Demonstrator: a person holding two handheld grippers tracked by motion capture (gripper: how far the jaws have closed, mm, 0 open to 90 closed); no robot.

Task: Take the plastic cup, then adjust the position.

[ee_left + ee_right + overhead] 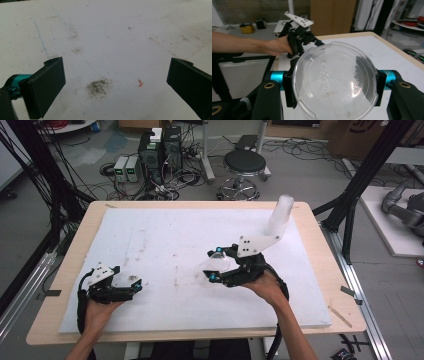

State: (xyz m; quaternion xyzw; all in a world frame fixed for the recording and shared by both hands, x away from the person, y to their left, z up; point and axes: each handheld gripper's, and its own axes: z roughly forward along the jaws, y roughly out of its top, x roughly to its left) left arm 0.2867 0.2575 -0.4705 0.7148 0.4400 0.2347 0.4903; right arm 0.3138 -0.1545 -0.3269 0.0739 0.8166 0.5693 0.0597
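**Right hand-held gripper holding a clear cup, left one idling wide**

Right hand-held gripper (pixel 216 265) is clamping a clear plastic cup (pixel 335 80) between its two black jaws, pressing on the cup's opposite sides. In the right gripper view the cup's round lidded end is facing the camera, with faint embossed lettering showing on it. From the high view, the cup (pixel 216 264) is sitting right of centre over the white foam sheet (pixel 165 240) covering the wooden surface (pixel 75 245), and whether it is touching the sheet cannot be told. The person's right hand (pixel 265 282) is gripping the tool from the near side.

The left hand-held gripper (pixel 131 287) is lying low at the near left of the sheet, held by the left hand (pixel 100 307), well apart from the cup. Its jaws are standing wide, with nothing between them; in the left gripper view they are framing a dark smudge (pixel 98 87) and a small orange fleck (pixel 140 83) on the foam.

A tall translucent bottle (pixel 280 217) is standing upright at the far right of the sheet, apart from both tools.
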